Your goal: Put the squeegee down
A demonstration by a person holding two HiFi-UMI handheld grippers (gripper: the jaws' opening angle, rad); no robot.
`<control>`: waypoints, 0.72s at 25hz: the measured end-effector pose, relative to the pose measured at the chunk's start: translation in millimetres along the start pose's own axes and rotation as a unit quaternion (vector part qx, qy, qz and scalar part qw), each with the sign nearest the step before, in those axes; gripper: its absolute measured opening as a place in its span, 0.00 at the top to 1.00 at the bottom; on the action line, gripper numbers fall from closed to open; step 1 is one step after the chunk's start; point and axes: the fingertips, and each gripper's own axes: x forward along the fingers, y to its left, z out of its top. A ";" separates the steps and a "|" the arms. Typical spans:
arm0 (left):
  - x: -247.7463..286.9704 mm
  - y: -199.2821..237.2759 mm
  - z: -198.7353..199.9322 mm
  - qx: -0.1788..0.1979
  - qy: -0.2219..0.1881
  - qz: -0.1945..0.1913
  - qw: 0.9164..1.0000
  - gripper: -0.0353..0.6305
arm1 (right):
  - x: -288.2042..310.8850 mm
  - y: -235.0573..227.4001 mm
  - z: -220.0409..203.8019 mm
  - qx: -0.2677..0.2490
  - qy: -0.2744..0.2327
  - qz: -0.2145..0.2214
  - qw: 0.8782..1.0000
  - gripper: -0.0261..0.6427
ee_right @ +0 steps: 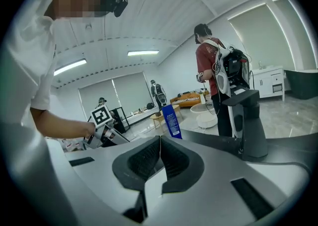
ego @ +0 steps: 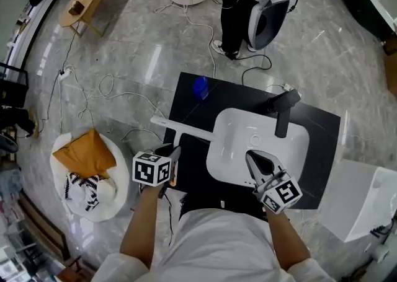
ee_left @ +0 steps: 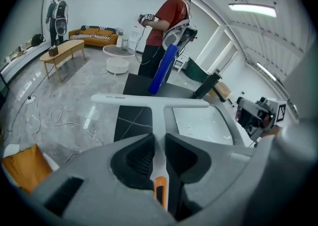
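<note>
The white T-shaped squeegee (ego: 186, 129) hangs over the left part of the black tabletop (ego: 198, 98), its blade reaching toward the white sink basin (ego: 239, 129). My left gripper (ego: 172, 150) is shut on its handle. In the left gripper view the squeegee (ee_left: 154, 102) runs straight out from between the jaws of the left gripper (ee_left: 159, 138), with an orange stripe on the handle below them. My right gripper (ego: 259, 162) hovers over the basin's near rim. In its own view the right gripper (ee_right: 160, 143) is shut with nothing in it.
A black faucet (ego: 282, 110) stands at the basin's far right, and a blue bottle (ego: 200, 87) at the tabletop's back left. A person (ego: 234, 2) stands behind the table. Cables trail on the floor. A white pouf with an orange cushion (ego: 90, 154) lies left, a white box (ego: 363, 203) right.
</note>
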 end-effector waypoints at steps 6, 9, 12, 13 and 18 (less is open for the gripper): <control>18.6 12.4 -6.9 -0.013 0.038 0.018 0.999 0.83 | 6.0 -11.6 -11.5 0.013 0.007 0.009 1.000 0.94; 26.3 13.2 -5.4 -0.012 0.048 0.025 0.998 0.83 | 8.1 -18.9 -10.5 0.020 0.001 0.010 1.000 0.94; 35.5 14.1 -3.8 -0.011 0.058 0.033 0.998 0.83 | 6.9 -24.2 -12.2 0.023 0.000 0.010 1.000 0.94; 38.3 15.4 -3.9 -0.013 0.062 0.035 0.997 0.83 | 6.3 -25.4 -13.3 0.025 0.001 0.009 1.000 0.94; 52.5 18.9 -2.6 -0.026 0.076 0.028 0.996 0.83 | 5.2 -32.6 -18.4 0.034 0.006 0.004 0.999 0.94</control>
